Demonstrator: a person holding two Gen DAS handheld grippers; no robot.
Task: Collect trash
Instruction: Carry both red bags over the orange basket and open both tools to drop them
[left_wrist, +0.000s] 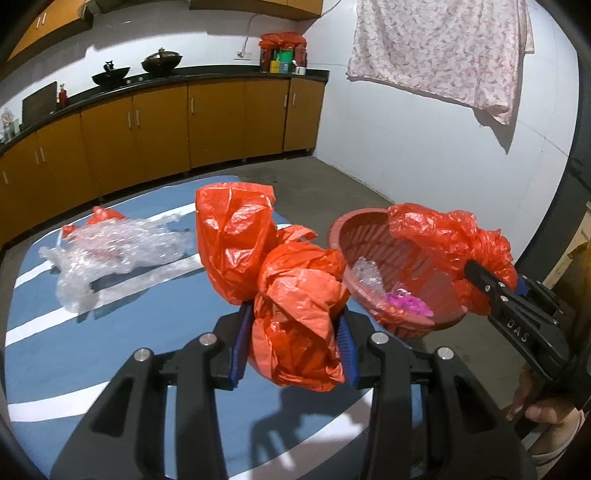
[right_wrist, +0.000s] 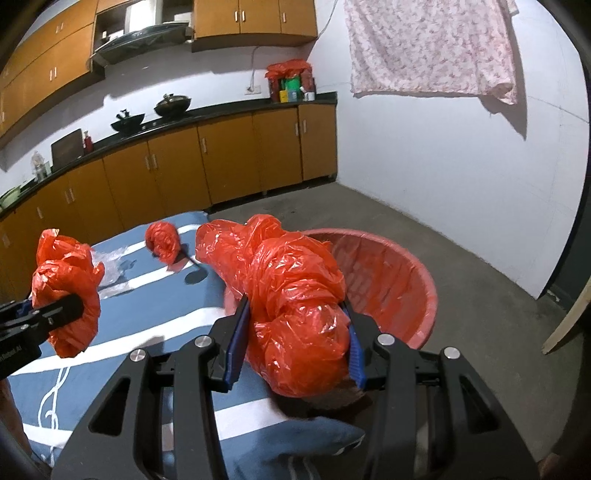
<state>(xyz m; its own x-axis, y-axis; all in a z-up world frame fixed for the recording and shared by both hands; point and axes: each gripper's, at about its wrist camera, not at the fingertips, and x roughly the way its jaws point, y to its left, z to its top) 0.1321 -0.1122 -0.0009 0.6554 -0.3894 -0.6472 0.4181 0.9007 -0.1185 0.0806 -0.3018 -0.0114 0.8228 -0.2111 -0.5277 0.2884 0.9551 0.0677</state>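
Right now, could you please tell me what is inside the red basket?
Inside the red basket lie crumpled clear plastic and something bright pink. The red bag in the right hand-held gripper covers its far side.

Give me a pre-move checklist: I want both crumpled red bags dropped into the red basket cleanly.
1. Left gripper shut on its crumpled red plastic bag: ok.
2. Right gripper shut on the second crumpled red plastic bag: ok.
3. Round red plastic basket mouth open: ok.
4. Right bag over the basket: cannot tell, it overlaps the near rim.
5. Left bag over the basket: not ok, it hangs above the blue striped cloth.
6. Clear crumpled plastic wrap collected: not ok.
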